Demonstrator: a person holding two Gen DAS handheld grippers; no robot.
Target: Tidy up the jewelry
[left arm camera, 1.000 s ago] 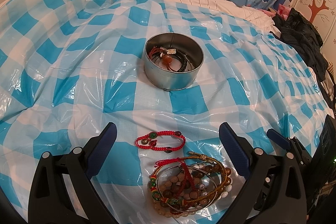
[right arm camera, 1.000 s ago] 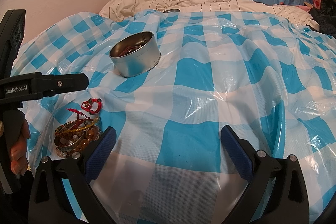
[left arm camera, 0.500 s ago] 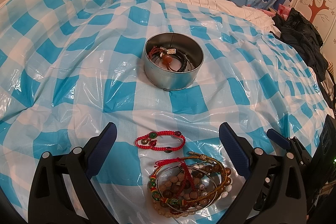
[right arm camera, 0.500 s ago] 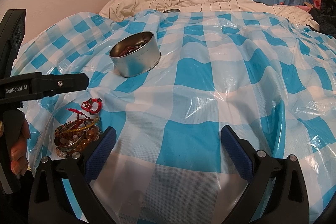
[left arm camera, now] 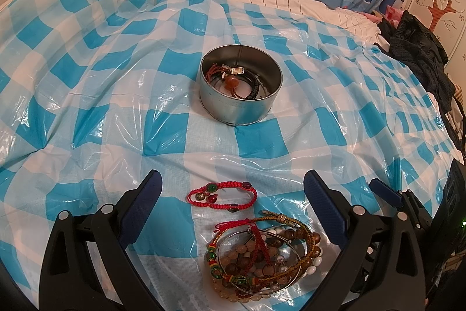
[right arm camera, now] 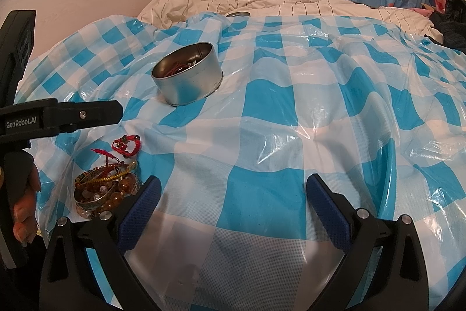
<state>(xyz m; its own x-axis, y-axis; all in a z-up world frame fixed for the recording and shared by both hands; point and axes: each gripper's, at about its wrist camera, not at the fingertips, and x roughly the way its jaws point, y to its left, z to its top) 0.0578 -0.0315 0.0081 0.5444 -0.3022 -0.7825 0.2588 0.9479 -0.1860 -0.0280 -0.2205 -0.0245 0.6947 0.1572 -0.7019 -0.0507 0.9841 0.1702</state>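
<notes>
Only right wrist view shows hand point(right arm camera: 24, 212) gripping left claw point(left arm camera: 231, 188)

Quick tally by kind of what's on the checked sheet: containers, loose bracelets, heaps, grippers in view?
Round metal tin, with jewelry inside: 1
Red cord bracelet lying apart: 1
Tangled bracelet pile, pieces too entwined to count: 1
Grippers, left gripper and right gripper, both open: 2
Total: 5
</notes>
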